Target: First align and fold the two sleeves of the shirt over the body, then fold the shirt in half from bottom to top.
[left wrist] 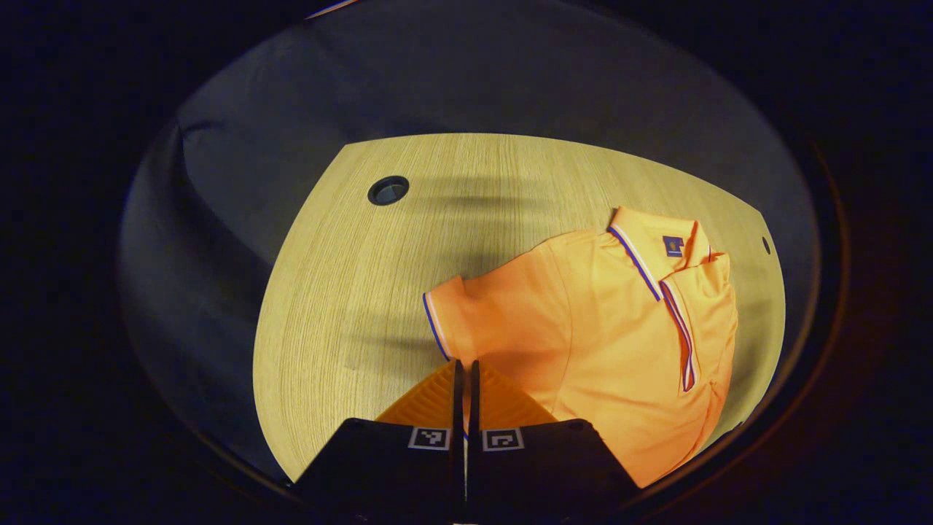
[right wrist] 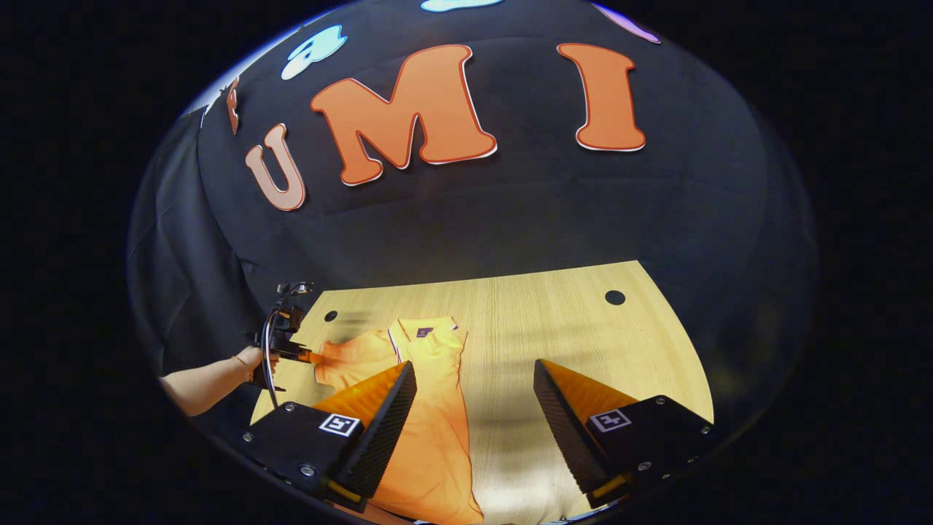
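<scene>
Pale wood table (left wrist: pixel 350 292) under black cloth wall (right wrist: pixel 510 219), your left gripper (left wrist: pixel 465 372) pinching the orange shirt (left wrist: pixel 605 343) sleeve, right gripper (right wrist: pixel 474 397) wide apart, holding nothing.

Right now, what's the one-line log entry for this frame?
left gripper: shut at sleeve edge | right gripper: open, holding nothing | shirt: on table, one sleeve already folded | bottom fold: not done

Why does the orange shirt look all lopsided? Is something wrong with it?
Nothing is damaged. The orange polo shirt looks uneven on the wooden table because one side is already folded over the body while the other sleeve sticks out, at the left claw.
</scene>
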`<state>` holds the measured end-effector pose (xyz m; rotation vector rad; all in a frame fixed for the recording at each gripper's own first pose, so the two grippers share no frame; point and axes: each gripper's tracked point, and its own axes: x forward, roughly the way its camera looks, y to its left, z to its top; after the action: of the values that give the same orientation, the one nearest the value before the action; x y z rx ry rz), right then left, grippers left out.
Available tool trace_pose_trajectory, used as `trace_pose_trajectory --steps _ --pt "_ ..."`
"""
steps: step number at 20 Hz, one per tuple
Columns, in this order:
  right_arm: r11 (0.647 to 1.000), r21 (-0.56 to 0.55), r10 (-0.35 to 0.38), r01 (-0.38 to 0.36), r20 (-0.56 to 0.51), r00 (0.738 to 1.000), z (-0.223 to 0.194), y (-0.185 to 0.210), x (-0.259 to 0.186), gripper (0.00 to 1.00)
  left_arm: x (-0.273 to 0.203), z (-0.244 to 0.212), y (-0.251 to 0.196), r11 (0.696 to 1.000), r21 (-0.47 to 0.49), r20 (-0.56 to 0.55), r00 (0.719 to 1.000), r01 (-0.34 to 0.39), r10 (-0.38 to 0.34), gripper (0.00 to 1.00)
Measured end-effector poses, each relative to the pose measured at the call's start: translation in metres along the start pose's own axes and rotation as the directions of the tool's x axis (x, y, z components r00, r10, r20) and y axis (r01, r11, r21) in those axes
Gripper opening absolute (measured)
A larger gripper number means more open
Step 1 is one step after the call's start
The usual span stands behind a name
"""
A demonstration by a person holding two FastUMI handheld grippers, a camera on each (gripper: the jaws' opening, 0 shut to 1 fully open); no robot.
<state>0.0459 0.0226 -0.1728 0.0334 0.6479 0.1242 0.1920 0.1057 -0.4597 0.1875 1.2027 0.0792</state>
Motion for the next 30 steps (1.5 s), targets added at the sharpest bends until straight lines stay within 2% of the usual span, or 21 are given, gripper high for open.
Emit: trace_pose_trajectory --steps 7,10,14,19,25,27,29,30 --pt "1.0 -0.012 -0.014 0.015 0.117 0.993 0.016 -0.003 -0.016 0.99 -0.046 0.017 -0.033 0.998 0.056 0.049 0.998 0.029 -0.031 0.01" --pt "0.999 -0.031 -0.036 0.041 0.154 0.987 0.021 -0.011 -0.023 0.98 -0.058 0.032 -0.062 0.994 0.091 0.078 0.995 0.053 -0.061 0.01" --pt "0.999 -0.021 -0.036 0.039 0.16 0.986 0.019 -0.019 -0.033 0.99 -0.066 0.039 -0.114 0.984 0.138 0.08 0.989 0.11 -0.122 0.01" --pt "0.998 -0.002 -0.054 0.055 0.16 0.986 0.013 -0.036 -0.037 0.99 -0.058 0.031 -0.185 0.965 0.198 0.043 0.982 0.173 -0.185 0.01" --pt "0.997 0.041 -0.077 0.072 0.133 0.988 -0.005 -0.057 -0.039 0.99 -0.034 0.008 -0.24 0.954 0.225 -0.017 0.98 0.198 -0.199 0.02" --pt "0.996 0.041 -0.085 0.08 0.118 0.989 -0.01 -0.062 -0.037 0.99 -0.032 0.003 -0.252 0.953 0.213 -0.032 0.976 0.217 -0.215 0.07" --pt "0.995 0.044 -0.094 0.09 0.107 0.99 -0.015 -0.067 -0.036 0.99 -0.027 -0.002 -0.265 0.951 0.184 -0.043 0.969 0.249 -0.245 0.16" --pt "0.995 0.045 -0.094 0.09 0.102 0.99 -0.017 -0.069 -0.035 0.99 -0.026 -0.003 -0.268 0.949 0.171 -0.049 0.964 0.264 -0.26 0.16"
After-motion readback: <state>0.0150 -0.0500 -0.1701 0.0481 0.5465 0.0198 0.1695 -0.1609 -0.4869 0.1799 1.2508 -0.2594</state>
